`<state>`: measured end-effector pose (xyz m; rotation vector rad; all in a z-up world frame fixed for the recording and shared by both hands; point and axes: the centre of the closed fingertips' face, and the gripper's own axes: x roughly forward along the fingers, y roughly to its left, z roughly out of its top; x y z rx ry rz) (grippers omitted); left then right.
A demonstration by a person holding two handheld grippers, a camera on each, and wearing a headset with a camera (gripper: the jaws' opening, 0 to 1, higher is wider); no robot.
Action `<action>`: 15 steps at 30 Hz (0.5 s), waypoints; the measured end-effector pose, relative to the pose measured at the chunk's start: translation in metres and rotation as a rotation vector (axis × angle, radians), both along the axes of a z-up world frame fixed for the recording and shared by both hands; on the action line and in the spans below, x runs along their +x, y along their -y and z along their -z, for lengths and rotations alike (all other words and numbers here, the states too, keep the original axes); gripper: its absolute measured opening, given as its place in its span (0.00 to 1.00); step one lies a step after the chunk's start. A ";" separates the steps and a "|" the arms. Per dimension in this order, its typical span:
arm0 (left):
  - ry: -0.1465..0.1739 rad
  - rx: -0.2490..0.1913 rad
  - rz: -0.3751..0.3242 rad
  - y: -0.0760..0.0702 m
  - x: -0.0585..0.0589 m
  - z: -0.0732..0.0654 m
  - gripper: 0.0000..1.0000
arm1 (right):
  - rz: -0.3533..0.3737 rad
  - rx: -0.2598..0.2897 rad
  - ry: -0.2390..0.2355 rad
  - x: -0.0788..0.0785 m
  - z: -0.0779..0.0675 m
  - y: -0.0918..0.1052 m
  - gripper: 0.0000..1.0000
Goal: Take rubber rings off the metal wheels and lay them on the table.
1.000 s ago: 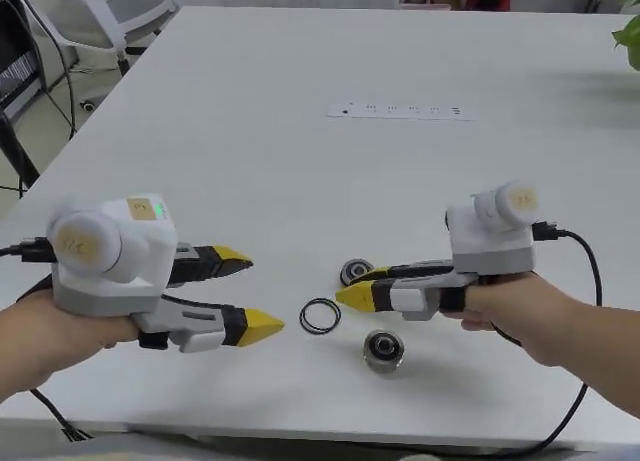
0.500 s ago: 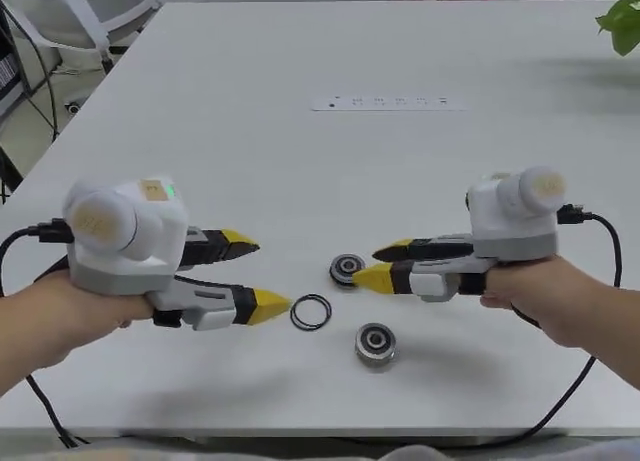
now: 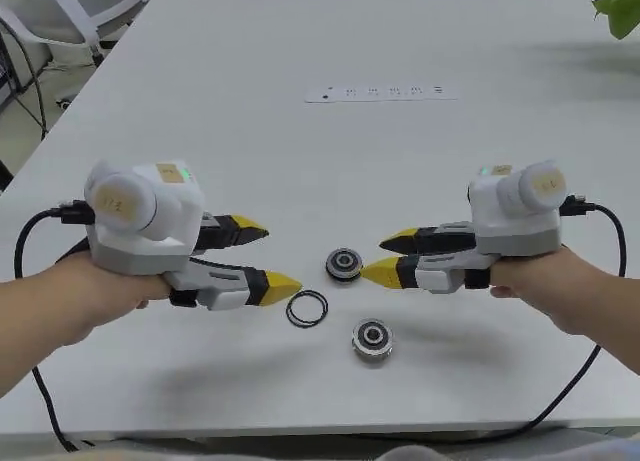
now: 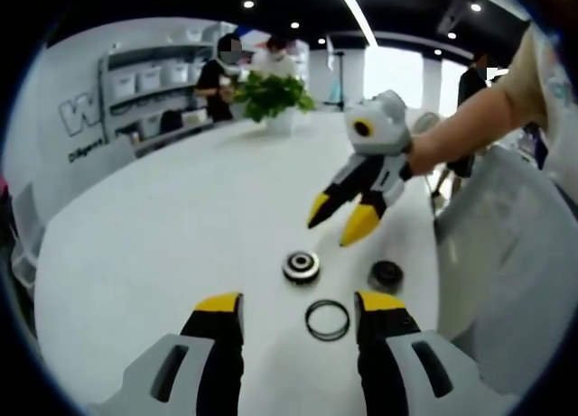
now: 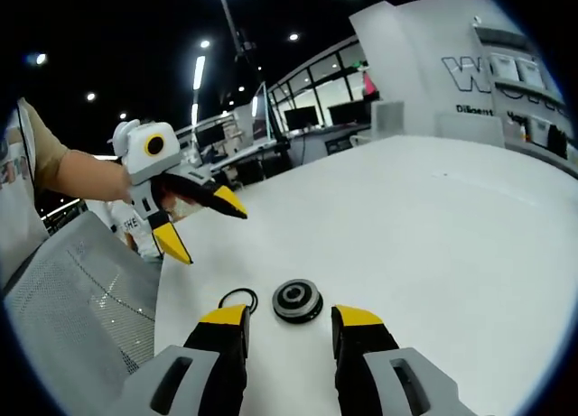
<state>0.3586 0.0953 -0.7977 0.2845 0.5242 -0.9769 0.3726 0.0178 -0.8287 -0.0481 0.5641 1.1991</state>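
A loose black rubber ring (image 3: 307,309) lies flat on the white table (image 3: 300,161). One metal wheel (image 3: 343,263) rests just beyond it and a second wheel (image 3: 372,338) lies nearer me, to the right. My left gripper (image 3: 272,257) hovers open just left of the ring, holding nothing. My right gripper (image 3: 377,258) is open and empty, its tips right beside the far wheel. In the left gripper view the ring (image 4: 327,319) sits between the open jaws, with both wheels (image 4: 301,266) (image 4: 386,273) ahead. In the right gripper view the far wheel (image 5: 298,300) lies between the open jaws and the ring (image 5: 237,299) to its left.
A flat white strip with dark marks (image 3: 380,92) lies mid-table, farther back. A white chair (image 3: 60,11) stands past the far left corner and plant leaves (image 3: 622,6) hang over the far right. Cables trail from both grippers over the near edge (image 3: 560,401).
My right gripper has drawn back to the right, away from the ring, and its jaws have spread wider. The left gripper has stayed open beside the ring. The head camera has shifted.
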 end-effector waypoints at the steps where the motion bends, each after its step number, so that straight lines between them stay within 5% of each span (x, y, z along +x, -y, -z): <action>1: -0.001 0.000 0.000 0.001 0.001 0.001 0.50 | -0.009 -0.004 0.006 -0.001 0.001 -0.001 0.34; 5: 0.016 0.002 0.010 0.005 0.005 0.001 0.47 | -0.033 -0.018 0.024 -0.001 0.005 -0.003 0.34; 15: -0.003 0.001 0.028 0.016 0.012 0.010 0.46 | -0.048 -0.037 0.039 0.005 0.015 -0.006 0.32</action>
